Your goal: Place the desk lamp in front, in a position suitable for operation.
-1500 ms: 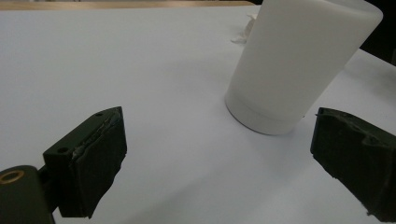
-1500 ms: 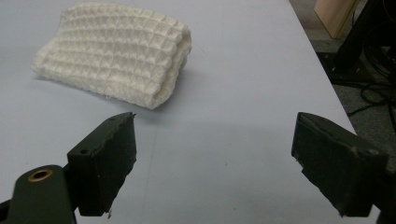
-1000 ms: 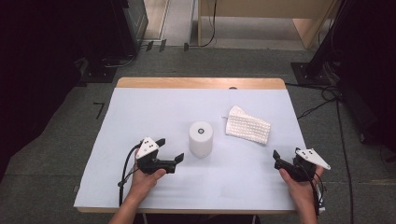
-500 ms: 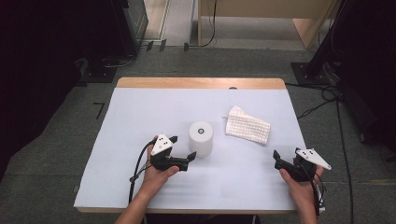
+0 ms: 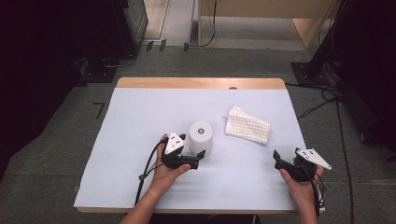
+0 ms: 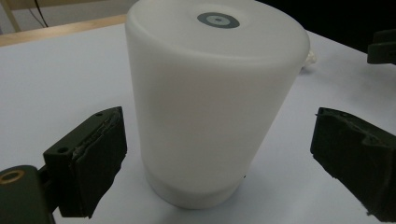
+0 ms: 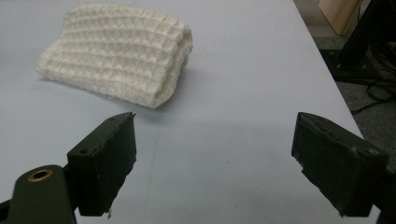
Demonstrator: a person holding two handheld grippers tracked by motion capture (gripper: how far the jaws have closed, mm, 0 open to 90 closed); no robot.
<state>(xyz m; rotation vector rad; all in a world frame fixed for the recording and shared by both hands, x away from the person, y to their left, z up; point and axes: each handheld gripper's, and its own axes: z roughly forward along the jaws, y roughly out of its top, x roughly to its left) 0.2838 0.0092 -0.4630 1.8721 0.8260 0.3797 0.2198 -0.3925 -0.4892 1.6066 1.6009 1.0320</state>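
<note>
A: Which step is this?
B: The approach. At lower centre of the high view, the left hand-held gripper [image 5: 201, 158] stands wide, straddling the white cylinder [image 5: 201, 137] on the desk [image 5: 140, 116].
A: Next?
B: Probably closing squarely. The right hand-held gripper [image 5: 276, 158] stands wide too, empty; the folded cloth [image 5: 248, 127] lies beyond.

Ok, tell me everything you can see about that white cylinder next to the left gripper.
The white cylinder looks like matte, frosted plastic, smooth-sided with rounded top edges. A small grey disc sits in the middle of its flat top, and a slightly stepped band rings the base. It stands upright on the pale table cover, left of the folded waffle cloth. The left gripper has its open jaws on either side of it, not touching.
</note>
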